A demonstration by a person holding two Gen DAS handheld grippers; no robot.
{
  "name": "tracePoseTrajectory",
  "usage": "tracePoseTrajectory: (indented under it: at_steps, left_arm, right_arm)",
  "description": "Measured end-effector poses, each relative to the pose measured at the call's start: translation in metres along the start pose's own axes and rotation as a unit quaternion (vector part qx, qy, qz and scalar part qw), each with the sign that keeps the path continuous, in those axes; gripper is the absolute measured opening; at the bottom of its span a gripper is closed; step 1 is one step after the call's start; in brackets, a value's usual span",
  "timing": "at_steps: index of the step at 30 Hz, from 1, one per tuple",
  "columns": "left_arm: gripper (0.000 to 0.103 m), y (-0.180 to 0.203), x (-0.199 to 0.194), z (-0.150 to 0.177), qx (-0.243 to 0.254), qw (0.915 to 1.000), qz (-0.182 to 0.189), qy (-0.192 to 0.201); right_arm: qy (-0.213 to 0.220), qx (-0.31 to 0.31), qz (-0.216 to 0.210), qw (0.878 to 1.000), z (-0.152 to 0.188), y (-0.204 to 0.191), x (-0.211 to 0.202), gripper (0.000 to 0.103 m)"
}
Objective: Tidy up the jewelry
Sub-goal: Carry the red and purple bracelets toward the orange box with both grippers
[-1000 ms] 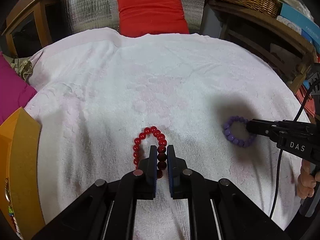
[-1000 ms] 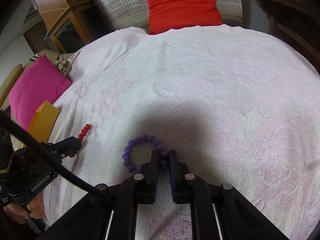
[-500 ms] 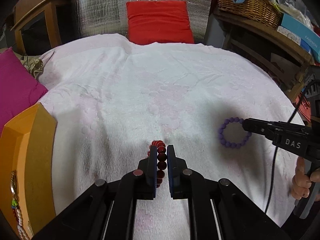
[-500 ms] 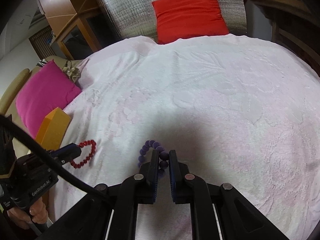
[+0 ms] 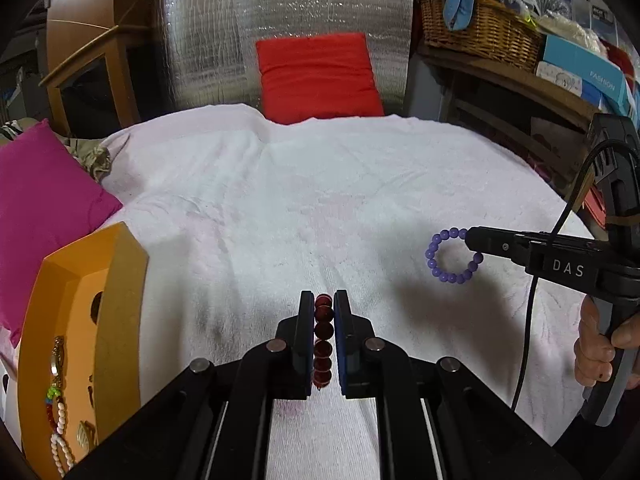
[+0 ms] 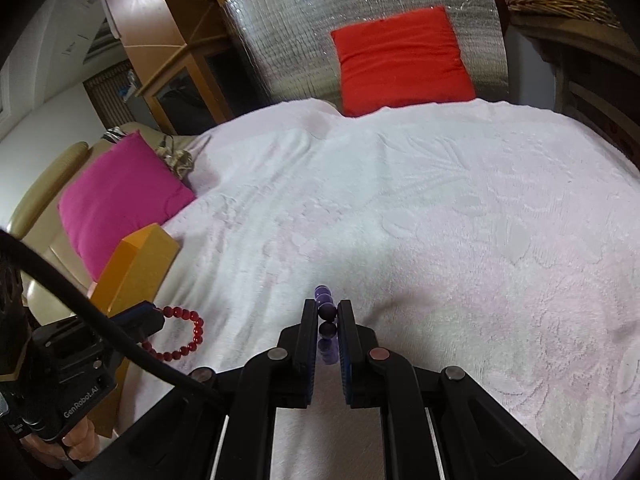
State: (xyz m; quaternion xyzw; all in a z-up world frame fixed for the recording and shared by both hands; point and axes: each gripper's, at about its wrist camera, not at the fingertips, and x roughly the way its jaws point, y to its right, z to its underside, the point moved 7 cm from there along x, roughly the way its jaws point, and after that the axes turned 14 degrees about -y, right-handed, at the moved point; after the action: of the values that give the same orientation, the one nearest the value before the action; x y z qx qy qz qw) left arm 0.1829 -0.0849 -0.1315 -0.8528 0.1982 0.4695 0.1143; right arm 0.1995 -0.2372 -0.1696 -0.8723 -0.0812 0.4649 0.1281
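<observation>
Now both beaded bracelets, flat on the white towel (image 5: 320,200) a second ago, are lifted clear of it. The left gripper (image 5: 324,312) is clamped on the red bead bracelet (image 5: 323,340), which hangs edge-on between its pads; the right gripper (image 6: 325,312) is clamped likewise on the purple bead bracelet (image 6: 326,312). Pickup is judged complete, with carrying to storage remaining. Further left, the orange tray (image 5: 120,300) is seen holding a white bead strand (image 5: 60,440) and a gold piece (image 5: 58,356); its other contents cannot be made out.
</observation>
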Motion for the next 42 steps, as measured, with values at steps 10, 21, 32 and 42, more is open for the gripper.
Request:
tracePoseTrajectory:
  at_steps: [10, 21, 32, 42]
  left_arm:
    - [0.01, -0.009, -0.027, 0.01, -0.014, 0.999, -0.036, 0.019]
    - [0.01, -0.036, -0.06, 0.021, -0.043, 0.9963, -0.061, 0.043]
    - [0.01, -0.062, -0.105, 0.029, -0.069, 0.9914, -0.073, 0.084]
    - [0.01, -0.1, -0.139, 0.037, -0.106, 0.9838, -0.093, 0.111]
  right_arm:
    - [0.007, -0.017, -0.032, 0.999, 0.001, -0.029, -0.009, 0.011]
    - [0.008, -0.045, -0.059, 0.997, 0.001, -0.074, -0.004, 0.011]
    - [0.024, -0.08, -0.091, 0.992, -0.002, -0.132, -0.01, 0.011]
    - [0.039, -0.107, -0.126, 0.985, -0.007, -0.178, -0.019, 0.011]
